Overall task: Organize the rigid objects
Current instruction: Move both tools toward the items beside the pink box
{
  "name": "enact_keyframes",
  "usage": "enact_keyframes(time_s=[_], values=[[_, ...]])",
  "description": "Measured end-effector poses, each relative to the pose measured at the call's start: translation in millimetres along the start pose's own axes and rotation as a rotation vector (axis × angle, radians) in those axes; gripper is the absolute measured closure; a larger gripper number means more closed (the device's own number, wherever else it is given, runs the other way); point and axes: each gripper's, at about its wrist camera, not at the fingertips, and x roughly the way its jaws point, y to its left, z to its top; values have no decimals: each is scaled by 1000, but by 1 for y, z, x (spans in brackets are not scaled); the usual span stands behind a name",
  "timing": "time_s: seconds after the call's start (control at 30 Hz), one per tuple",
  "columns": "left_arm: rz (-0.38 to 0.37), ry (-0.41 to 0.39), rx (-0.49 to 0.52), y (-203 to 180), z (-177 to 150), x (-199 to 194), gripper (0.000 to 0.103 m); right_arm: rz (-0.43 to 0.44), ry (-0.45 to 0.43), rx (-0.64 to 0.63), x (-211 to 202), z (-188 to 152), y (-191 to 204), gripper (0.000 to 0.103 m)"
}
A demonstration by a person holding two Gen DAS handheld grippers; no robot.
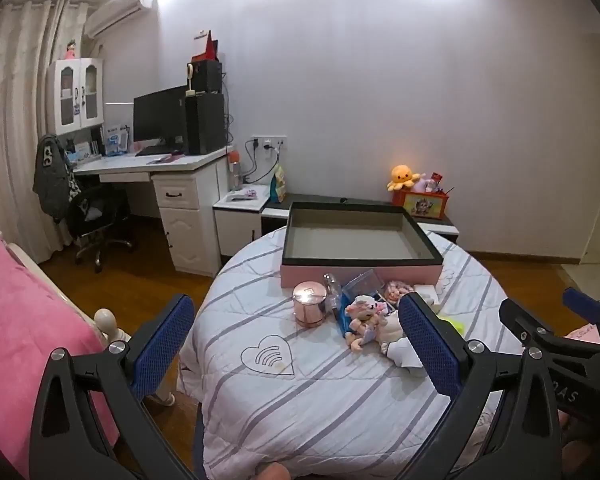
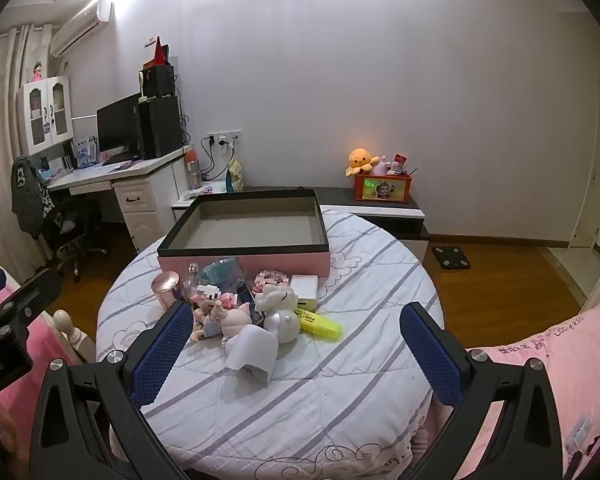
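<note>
I am looking across the round table (image 2: 340, 400), draped in a striped white quilt, toward the biggest thing on it: the pink box (image 2: 244, 236) with a black rim, sitting open and bare inside at the far edge. It is stiff card by the look of it and I judge it is the place the clutter is going, so I am leaving it where it stands. Just in front of it, touching or nearly so, the small things are lying in a heap. The white figure (image 2: 278, 316) is the bulkiest of them, smooth and rounded, probably hard plastic and slippery, so I am thinking of taking it across its narrower body, not the head. Beside it the copper tin (image 1: 309, 303) is standing upright at the left of the heap; it looks polished and rigid, and I would be closing on its straight wall below the lid. The white block (image 2: 305, 286) near the box wall has flat sides that should grip easily. The yellow highlighter (image 2: 320, 322) is lying flat at the right edge of the heap, light and stiff, best pinched across its barrel. The small doll (image 1: 366, 316) looks delicate at the limbs. My left gripper (image 1: 296, 344) and right gripper (image 2: 298, 344) are both hanging short of the heap, fingers spread wide and holding nothing.
</note>
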Motion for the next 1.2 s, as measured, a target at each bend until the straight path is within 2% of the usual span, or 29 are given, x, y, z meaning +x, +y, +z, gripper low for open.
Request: enact_keyframes(time_s=[1.2], values=[[-35,-74,26,-2,5,-24,0,4,-59,18,-18,6,-5,0]])
